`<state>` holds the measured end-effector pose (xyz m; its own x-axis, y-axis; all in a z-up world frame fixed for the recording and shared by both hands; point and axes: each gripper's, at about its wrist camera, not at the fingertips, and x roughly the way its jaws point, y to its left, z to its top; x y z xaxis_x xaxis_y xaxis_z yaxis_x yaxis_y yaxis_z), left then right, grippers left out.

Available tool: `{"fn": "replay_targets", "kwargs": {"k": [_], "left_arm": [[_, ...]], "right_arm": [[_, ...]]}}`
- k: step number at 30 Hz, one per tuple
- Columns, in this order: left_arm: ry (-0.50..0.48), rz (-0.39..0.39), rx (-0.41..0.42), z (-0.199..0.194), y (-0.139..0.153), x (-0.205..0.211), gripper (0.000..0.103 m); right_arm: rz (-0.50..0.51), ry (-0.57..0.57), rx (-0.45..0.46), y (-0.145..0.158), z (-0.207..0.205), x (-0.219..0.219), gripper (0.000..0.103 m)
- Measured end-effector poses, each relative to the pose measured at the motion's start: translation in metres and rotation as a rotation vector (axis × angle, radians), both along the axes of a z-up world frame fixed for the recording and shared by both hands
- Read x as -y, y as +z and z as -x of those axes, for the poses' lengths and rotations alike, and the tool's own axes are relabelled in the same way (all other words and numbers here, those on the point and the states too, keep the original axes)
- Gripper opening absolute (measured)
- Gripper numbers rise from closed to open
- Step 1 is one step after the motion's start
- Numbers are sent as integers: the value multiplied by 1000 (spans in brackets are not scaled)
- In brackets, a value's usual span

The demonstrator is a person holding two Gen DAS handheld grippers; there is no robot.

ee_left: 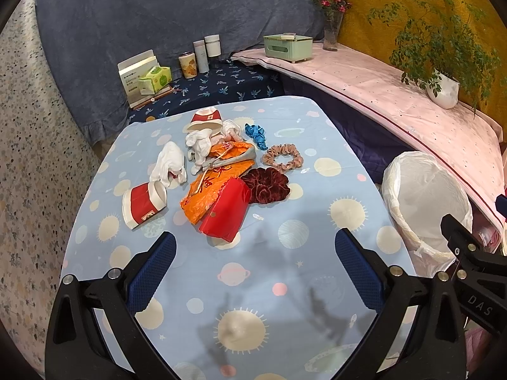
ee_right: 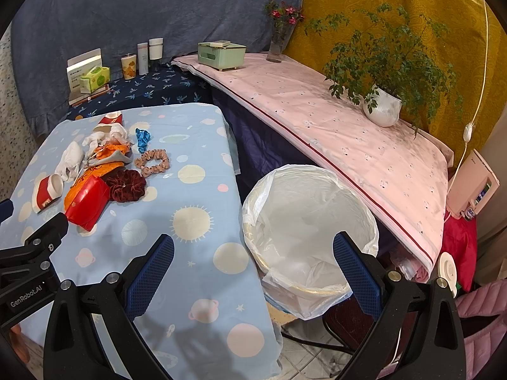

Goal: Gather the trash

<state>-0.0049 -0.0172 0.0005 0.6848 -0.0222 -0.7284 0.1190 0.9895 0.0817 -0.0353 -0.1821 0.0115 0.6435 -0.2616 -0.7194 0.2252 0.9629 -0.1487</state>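
On the table, with both grippers spread and empty, pinch the nearest red wrapper at mid-body, then carry it right to the lined bin.

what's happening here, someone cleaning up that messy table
A person holds two grippers, both open and empty. The left gripper hovers over the table facing a litter pile: paper cups, crumpled tissues, an orange wrapper and a red packet. The right gripper hangs by the lined, seemingly empty trash bin. Nothing is picked up yet.
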Motion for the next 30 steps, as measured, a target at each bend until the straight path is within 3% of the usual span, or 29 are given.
{"fn": "replay_targets", "kwargs": {"k": [19,30], "left_arm": [[5,36,18,-8,2,-18,96],[69,65,-2,-30,-8,-56,96]], "right_arm": [[8,10,6,7,-6,-11,96],[11,35,20,4,-26,-42,96]]}}
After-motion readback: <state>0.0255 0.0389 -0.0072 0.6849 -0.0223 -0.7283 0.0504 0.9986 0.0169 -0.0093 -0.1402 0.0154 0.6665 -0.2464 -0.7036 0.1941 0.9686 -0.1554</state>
